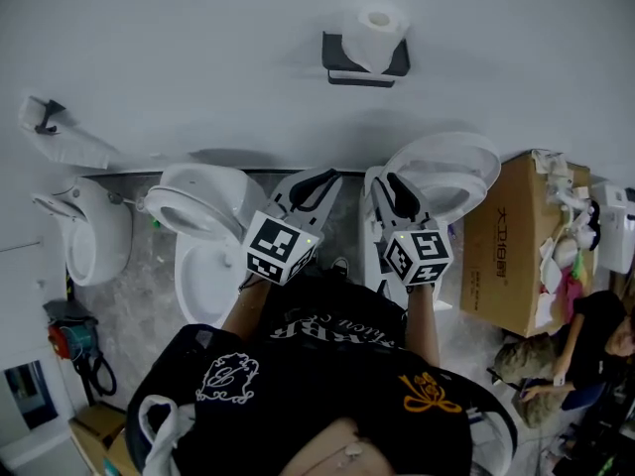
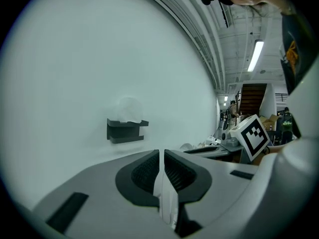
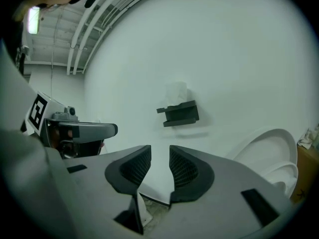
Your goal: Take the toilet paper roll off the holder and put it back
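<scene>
While the toilet paper roll [image 1: 377, 30] stands on its black holder [image 1: 365, 70] on the wall, both tools hang low, well apart from it. The left gripper [image 1: 316, 181] is pressed together and empty, and the right gripper [image 1: 397, 188] is slightly spread with nothing between. Neither looks to be reaching yet.

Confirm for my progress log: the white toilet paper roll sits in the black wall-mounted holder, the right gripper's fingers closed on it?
No. The white toilet paper roll does sit in the black wall-mounted holder, but the right gripper view shows the right gripper short of it, fingers apart with nothing between.
</scene>
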A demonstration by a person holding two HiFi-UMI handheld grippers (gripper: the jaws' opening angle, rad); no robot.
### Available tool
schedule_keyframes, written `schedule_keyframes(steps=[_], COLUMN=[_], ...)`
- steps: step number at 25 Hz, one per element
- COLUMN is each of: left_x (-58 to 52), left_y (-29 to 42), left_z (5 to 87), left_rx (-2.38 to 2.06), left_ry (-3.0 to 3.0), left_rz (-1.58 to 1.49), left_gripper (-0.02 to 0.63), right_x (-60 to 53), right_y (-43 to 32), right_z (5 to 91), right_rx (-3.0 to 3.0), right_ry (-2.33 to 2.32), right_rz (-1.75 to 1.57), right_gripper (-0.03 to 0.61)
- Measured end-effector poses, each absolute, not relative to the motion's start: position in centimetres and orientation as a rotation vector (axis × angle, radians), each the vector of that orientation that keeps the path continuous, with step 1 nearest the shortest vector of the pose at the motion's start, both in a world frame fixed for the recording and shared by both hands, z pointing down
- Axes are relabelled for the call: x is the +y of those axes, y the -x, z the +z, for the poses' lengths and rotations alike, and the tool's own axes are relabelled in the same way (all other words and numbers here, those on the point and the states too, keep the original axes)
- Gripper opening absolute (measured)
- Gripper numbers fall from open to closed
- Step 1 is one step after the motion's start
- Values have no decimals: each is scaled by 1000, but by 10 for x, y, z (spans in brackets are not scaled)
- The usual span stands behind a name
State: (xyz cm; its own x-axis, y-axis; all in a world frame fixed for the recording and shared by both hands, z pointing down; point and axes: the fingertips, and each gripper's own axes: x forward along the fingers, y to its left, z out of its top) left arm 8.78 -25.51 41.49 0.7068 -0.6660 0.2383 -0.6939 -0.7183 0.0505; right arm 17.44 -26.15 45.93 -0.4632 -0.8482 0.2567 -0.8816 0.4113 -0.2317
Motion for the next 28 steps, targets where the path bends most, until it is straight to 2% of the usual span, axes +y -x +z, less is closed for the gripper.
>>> schedule_keyframes(steps=[14,28], left_x=[-200,-102], left_y=[-91,-39], left_z=[435,418], left_rx=[-1181,-1191], left_ry=[-2723,-2774], left_rz=[382,367], left_gripper=[44,44], right_x=[-215,-133], right_y=[-168,-115], right_z=[487,473], right_rx=[-2612,-2637], right_ry=[-1470,-1493], right_rz=[599,540], right_gripper=[83,60])
